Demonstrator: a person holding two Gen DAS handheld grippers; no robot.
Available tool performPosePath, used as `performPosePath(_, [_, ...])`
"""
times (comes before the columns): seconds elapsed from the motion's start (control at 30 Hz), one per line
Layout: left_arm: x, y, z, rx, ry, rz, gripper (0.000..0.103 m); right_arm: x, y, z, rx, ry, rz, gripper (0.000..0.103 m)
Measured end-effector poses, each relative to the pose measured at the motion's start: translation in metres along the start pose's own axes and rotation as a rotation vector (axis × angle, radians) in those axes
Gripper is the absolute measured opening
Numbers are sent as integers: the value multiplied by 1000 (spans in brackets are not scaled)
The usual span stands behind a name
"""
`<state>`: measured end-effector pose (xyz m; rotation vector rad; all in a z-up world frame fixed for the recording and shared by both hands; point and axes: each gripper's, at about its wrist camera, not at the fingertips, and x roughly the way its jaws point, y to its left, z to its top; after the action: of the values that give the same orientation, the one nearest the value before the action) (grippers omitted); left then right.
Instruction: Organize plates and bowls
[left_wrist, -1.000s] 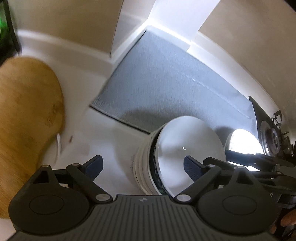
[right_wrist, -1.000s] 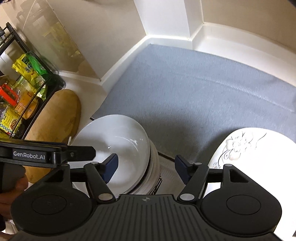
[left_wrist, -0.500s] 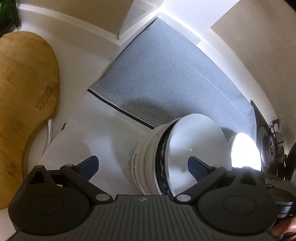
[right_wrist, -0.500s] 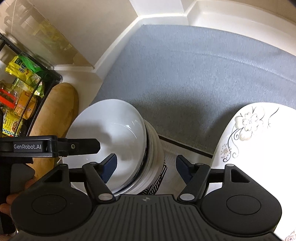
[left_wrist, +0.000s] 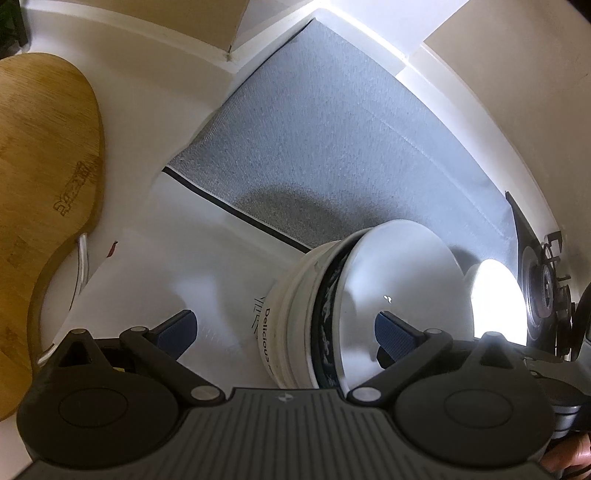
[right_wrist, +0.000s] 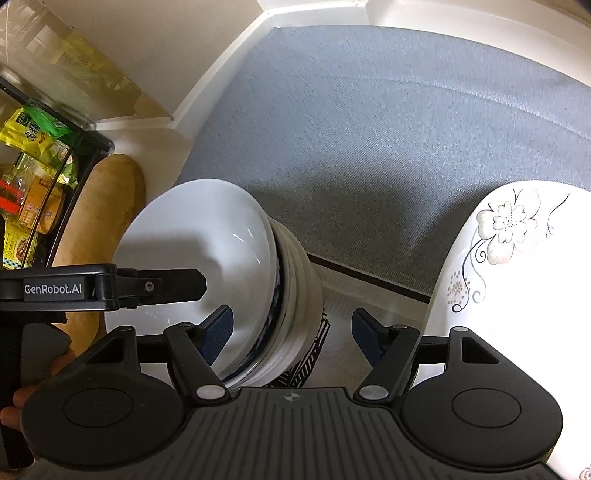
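Left to right. Wooden cutting board (left_wrist: 40, 206) far left on the white counter (left_wrist: 155, 269), not my concern. My left gripper (left_wrist: 286, 330) is spread wide, nothing between the pads, one finger over bare counter, the other over the top bowl's hollow. Its jaws straddle the near wall of the stack of bowls (left_wrist: 354, 314), which sits on the counter just at the edge of the grey mat (left_wrist: 332, 147); top one plain white, a dark-patterned one under it, a lettered white one at the bottom. My right gripper (right_wrist: 291, 330) is spread too, pinching nothing, left finger inside the top bowl, right finger outside over the counter. Flowered plate (right_wrist: 517, 295) is off to the right, partly on the mat, apart from the stack.

Handling guess: glazed ceramic, stiff, slick, chips easily, stack likely heavy and could shift. I'd pinch the rim wall of the top bowl only, pads square on the lip, lift straight.
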<state>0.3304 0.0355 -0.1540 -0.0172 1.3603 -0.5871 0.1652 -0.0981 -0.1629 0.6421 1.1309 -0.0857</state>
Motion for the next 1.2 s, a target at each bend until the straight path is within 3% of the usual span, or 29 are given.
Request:
performPosePath(1.0, [15, 4, 7, 3, 20, 16, 102, 9, 4, 5, -48, 28, 36, 76])
performPosePath(1.2, [20, 3, 7, 22, 27, -2, 102, 15, 11, 7, -94, 51, 45, 89])
